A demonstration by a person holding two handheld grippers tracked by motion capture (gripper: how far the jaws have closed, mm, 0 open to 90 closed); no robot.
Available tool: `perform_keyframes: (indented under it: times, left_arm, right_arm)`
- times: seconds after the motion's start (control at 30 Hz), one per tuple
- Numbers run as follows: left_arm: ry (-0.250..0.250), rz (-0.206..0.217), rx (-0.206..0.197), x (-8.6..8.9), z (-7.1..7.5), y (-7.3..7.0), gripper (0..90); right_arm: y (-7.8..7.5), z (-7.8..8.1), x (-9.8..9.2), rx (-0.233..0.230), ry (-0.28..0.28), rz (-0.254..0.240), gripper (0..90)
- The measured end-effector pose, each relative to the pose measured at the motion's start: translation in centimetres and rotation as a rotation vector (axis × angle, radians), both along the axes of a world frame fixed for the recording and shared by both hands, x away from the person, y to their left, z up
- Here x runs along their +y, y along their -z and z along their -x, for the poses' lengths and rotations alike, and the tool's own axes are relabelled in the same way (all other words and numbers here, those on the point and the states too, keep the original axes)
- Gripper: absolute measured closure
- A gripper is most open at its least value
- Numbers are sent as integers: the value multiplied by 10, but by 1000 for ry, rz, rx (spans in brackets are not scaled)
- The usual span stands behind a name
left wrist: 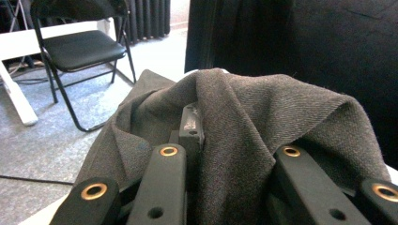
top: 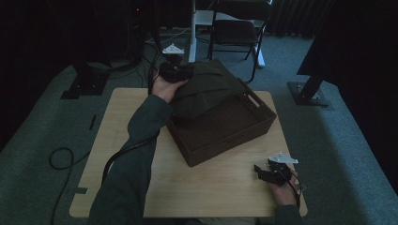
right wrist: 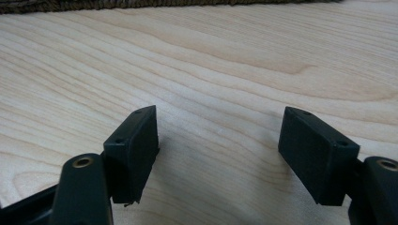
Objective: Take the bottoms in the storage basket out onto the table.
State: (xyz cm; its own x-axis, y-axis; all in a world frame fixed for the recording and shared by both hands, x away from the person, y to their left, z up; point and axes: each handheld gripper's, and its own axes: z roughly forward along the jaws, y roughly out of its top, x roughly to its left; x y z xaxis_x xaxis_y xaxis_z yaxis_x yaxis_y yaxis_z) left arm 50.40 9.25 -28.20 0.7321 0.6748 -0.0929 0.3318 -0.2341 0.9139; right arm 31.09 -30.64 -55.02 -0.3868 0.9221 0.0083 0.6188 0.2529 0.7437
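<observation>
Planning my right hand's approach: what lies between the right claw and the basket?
Bare wooden table. In the high view, nothing sits between the right claw and the basket; the right gripper view shows plain wood up to the basket's edge.

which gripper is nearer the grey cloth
Left. The left gripper is on the cloth at the basket's far corner, fabric between its jaws. The right gripper rests open on the table, well short of the basket.
</observation>
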Motion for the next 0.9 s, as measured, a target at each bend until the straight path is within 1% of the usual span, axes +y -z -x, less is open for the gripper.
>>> perform_keyframes:
  times: [0.1, 0.23, 0.43, 0.5, 0.63, 0.77, 0.87, 0.9]
  left_arm:
    - [-9, -3, 2, 2, -2, -4, 755]
    - [-21, -13, -13, 3, -2, -10, 756]
    - [-39, -6, -33, 8, 0, -17, 756]
    - [-46, -19, -39, 9, 0, -19, 756]
    - [-57, -27, -49, 12, 0, -23, 756]
    - [-66, -18, -48, 17, 0, -25, 756]
    - [-75, -17, -70, 21, 1, -27, 756]
    - [-75, -17, -70, 21, 1, -27, 756]
  right_arm:
    - [0, 0, 0, 0, 0, -1, 285]
    - [0, 0, 0, 0, 0, 0, 285]
    - [0, 0, 0, 0, 0, 0, 285]
    - [0, 0, 0, 0, 0, 0, 285]
    - [0, 0, 0, 0, 0, 0, 285]
    - [0, 0, 0, 0, 0, 0, 285]
    - [0, 0, 0, 1, 0, 0, 285]
    - [0, 0, 0, 1, 0, 0, 285]
